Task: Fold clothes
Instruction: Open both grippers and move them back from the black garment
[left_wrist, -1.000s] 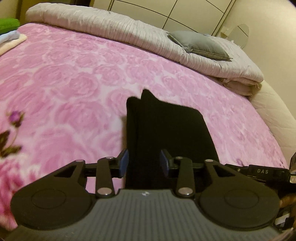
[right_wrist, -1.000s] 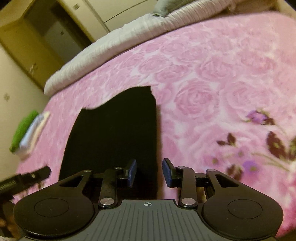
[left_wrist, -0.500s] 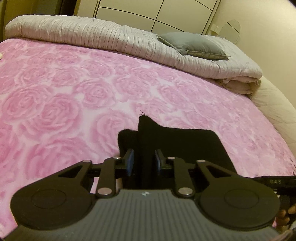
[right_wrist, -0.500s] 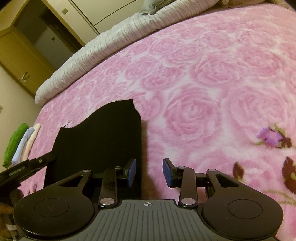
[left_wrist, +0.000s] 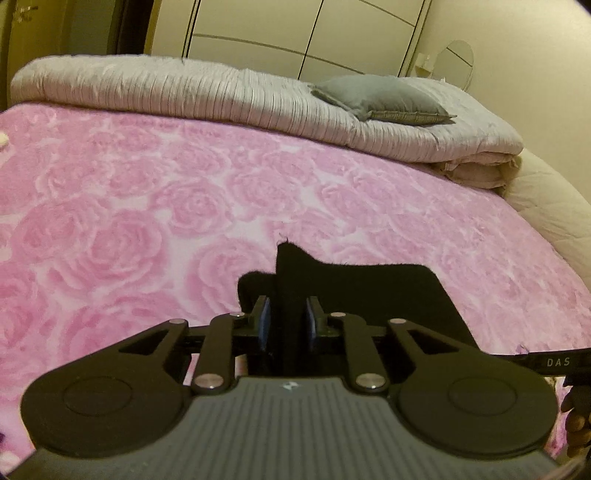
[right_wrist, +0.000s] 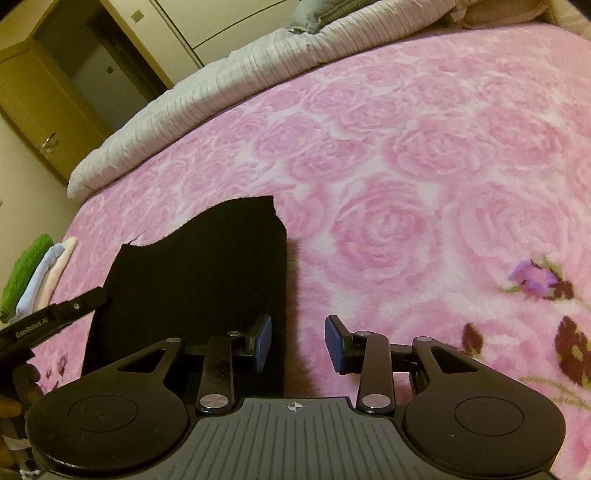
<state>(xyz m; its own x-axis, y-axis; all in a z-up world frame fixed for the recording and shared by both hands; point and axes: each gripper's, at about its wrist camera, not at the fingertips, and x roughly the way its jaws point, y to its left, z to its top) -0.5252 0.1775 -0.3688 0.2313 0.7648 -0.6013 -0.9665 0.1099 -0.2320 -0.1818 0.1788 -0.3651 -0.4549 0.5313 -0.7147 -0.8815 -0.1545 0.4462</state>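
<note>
1. Pink rose-patterned fleece blanket (left_wrist: 155, 221) is spread over the whole bed, and on it a black, flat-folded fabric garment (right_wrist: 207, 280) lies near the front edge, between the two grippers.

2. At the left gripper (left_wrist: 286, 322) the jaws are closing, and a raised fold of the black cloth is seen standing between the blue pads (left_wrist: 264, 322); they look pressed against it on both sides.

3. A second ago those jaws were set wide around the same fold, so a pinch on the garment's left edge has just been made.

4. At the right gripper (right_wrist: 298, 343) the jaws are held about half open, unchanged, and nothing is gripped: the left pad sits over the garment's right edge, the other over bare blanket.

5. Both views have been brought lower and closer to the cloth than a second ago.

6. Judged from this, one edge is secured and the right-hand grip is yet to be made before the next fold can be lifted.

7. Further out, a striped grey-white folded quilt (left_wrist: 229, 96) with a grey cushion (left_wrist: 384, 99) is seen along the far side, and a small stack of folded clothes, green on top, (right_wrist: 33, 273) waits at the left edge.
</note>
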